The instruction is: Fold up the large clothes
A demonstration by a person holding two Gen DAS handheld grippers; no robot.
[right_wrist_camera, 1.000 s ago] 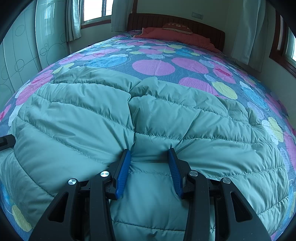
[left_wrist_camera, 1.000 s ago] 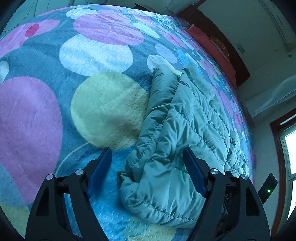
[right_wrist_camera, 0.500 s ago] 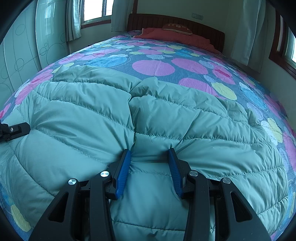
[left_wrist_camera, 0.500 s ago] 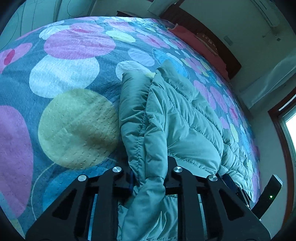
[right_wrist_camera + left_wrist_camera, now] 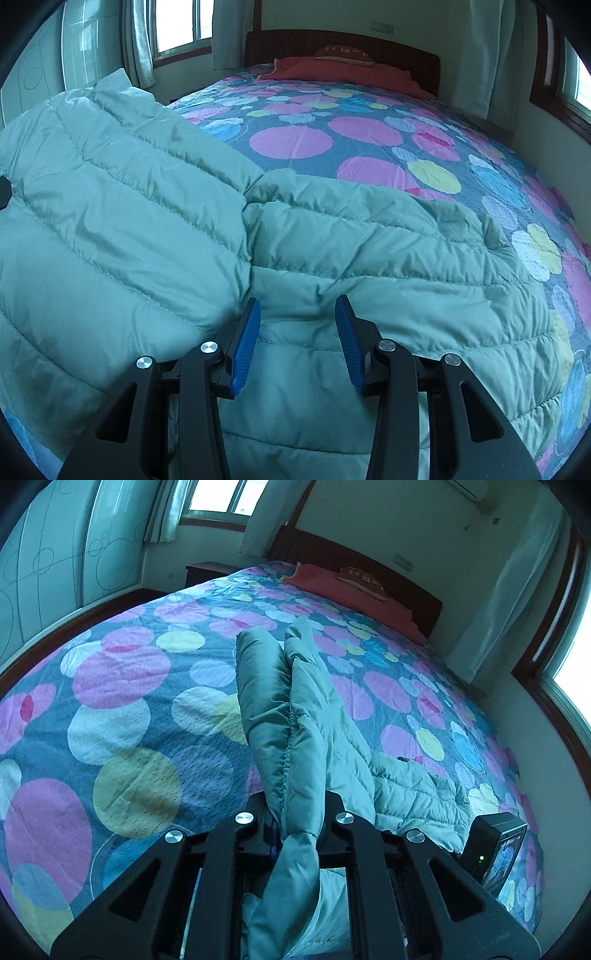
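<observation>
The left hand-held gripper (image 5: 295,825) at the bottom centre of its frame has just been closing and now pinches a doubled edge of the green padded jacket (image 5: 295,709), which stands up through the middle of the picture above the spotted bed (image 5: 129,709). In the right wrist view the jacket (image 5: 332,258) fills the lower frame, its left side raised. The right hand-held gripper (image 5: 297,343) stands partly open over it, clamping nothing.

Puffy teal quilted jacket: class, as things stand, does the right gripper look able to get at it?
Probably yes. The right gripper hovers right over the puffy teal quilted jacket, jaws apart with padding between them and nothing in the way. The left gripper, just closed, already pinches the jacket's edge.
</observation>
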